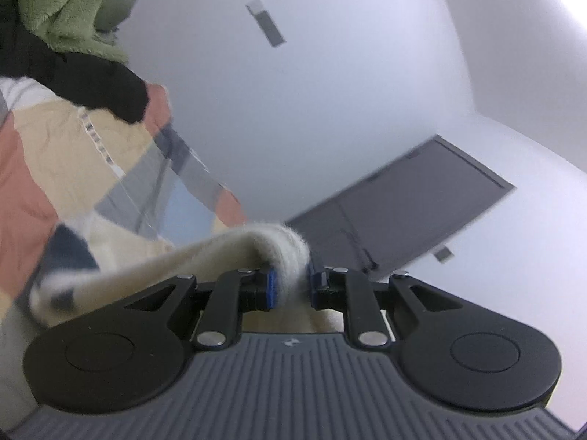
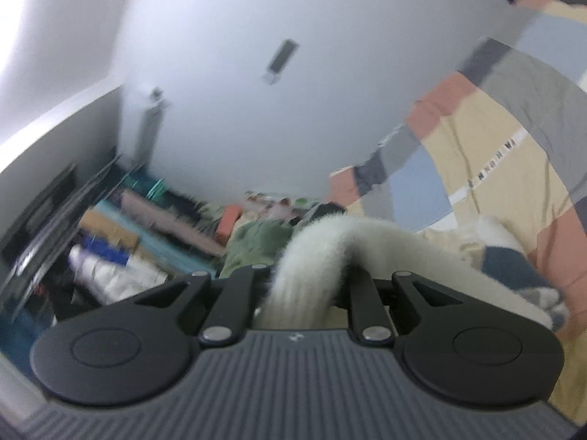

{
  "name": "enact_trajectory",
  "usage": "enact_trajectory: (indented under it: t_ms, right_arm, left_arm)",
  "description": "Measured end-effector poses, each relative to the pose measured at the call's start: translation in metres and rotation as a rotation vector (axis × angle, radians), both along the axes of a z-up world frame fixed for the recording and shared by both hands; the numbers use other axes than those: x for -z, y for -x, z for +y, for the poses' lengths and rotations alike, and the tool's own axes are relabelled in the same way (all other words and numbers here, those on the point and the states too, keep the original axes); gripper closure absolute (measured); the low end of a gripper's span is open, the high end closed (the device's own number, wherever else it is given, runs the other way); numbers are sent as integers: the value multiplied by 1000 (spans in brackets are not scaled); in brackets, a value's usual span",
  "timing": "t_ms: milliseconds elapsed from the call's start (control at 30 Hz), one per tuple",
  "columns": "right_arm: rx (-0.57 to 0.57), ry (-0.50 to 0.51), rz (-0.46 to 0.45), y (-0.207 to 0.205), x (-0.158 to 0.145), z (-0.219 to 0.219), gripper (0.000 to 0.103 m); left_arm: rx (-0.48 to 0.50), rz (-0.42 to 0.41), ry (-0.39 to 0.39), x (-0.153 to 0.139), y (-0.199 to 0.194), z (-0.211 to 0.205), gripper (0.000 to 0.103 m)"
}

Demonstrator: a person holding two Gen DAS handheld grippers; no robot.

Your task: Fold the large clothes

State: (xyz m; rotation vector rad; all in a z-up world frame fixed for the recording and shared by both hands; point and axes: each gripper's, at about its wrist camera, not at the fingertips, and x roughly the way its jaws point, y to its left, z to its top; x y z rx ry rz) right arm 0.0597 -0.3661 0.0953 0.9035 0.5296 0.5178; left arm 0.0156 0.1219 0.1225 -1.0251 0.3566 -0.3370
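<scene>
Cream fleece garment (image 1: 234, 253) is pinched in both grippers: the left gripper (image 1: 291, 288) has its jaws closed on a bunched fold of it, blue pads showing either side of the cloth; the right gripper (image 2: 302, 289) grips another thick roll of the same fabric (image 2: 330, 245), jaws pressed nearly together with cloth between. Garment hangs between the two holds, draped off toward a patchwork quilt (image 1: 73, 154) that covers the bed behind. Green fleece pile (image 1: 69, 3) and a black item (image 1: 84, 84) sit on the quilt, apart from the held piece. Both views are motion-blurred and aimed mostly at white wall. Judgement: step in hand is lifting the garment clear to spread it. To do it well, keep both grips firm, hold the two ends level and pulled apart so the cloth hangs flat without twist, and clear the green pile before laying down.
</scene>
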Motion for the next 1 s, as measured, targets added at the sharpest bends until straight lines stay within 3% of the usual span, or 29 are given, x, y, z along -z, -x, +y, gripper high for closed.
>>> enact_trajectory:
  t_ms: [233, 433, 633, 833, 1000]
  right_arm:
    - [107, -56, 116, -88, 57, 18, 86]
    - [138, -19, 160, -149, 120, 33, 86]
    - [138, 59, 182, -185, 176, 34, 86]
    - [183, 176, 185, -215, 216, 43, 86]
    - [166, 153, 204, -235, 234, 39, 85]
  left_arm:
    - [-64, 96, -81, 53, -119, 13, 83]
    - [-64, 187, -74, 125, -195, 32, 83]
    - [-44, 299, -60, 198, -252, 40, 83]
    - [-12, 361, -92, 238, -299, 43, 83]
    - [8, 381, -68, 258, -310, 46, 83]
